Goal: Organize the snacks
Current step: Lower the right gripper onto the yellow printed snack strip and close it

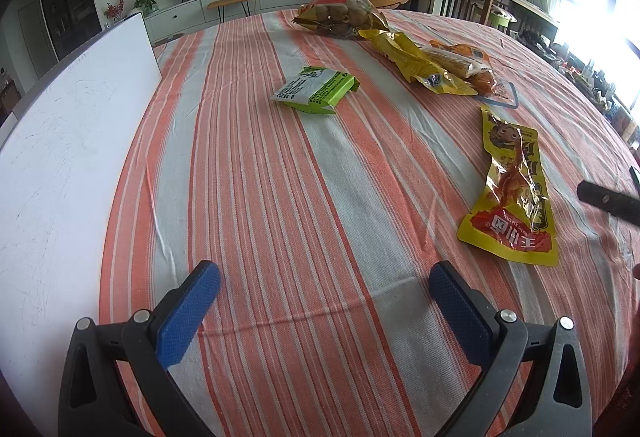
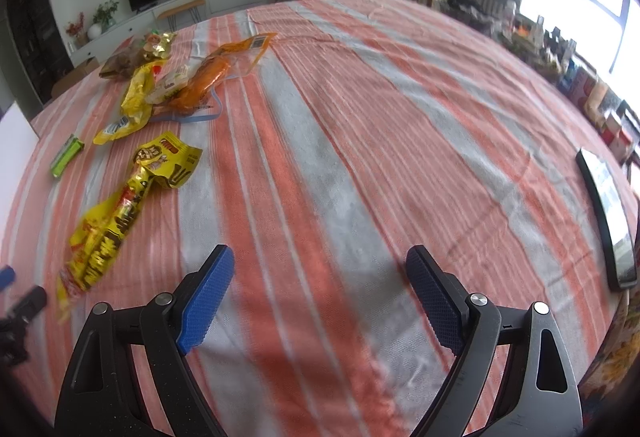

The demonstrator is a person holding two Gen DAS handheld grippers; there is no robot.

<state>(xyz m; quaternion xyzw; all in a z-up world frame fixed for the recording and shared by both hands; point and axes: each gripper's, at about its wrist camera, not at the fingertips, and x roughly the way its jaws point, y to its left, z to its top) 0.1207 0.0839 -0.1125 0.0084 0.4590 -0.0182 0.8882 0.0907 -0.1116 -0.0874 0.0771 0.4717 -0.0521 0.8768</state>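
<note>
Both the left gripper [image 1: 324, 285] and right gripper [image 2: 320, 277] hover spread wide and empty over the striped tablecloth [image 1: 280, 177]; the long yellow snack packet [image 1: 512, 189] lies near, the green packet [image 1: 314, 91] farther off, other snacks [image 1: 424, 65] heaped beyond

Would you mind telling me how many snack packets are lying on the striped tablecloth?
5: a green packet mid-table, a long yellow packet nearest, and a far cluster of a nut bag, a yellow packet and an orange packet. More may hide beneath.
</note>
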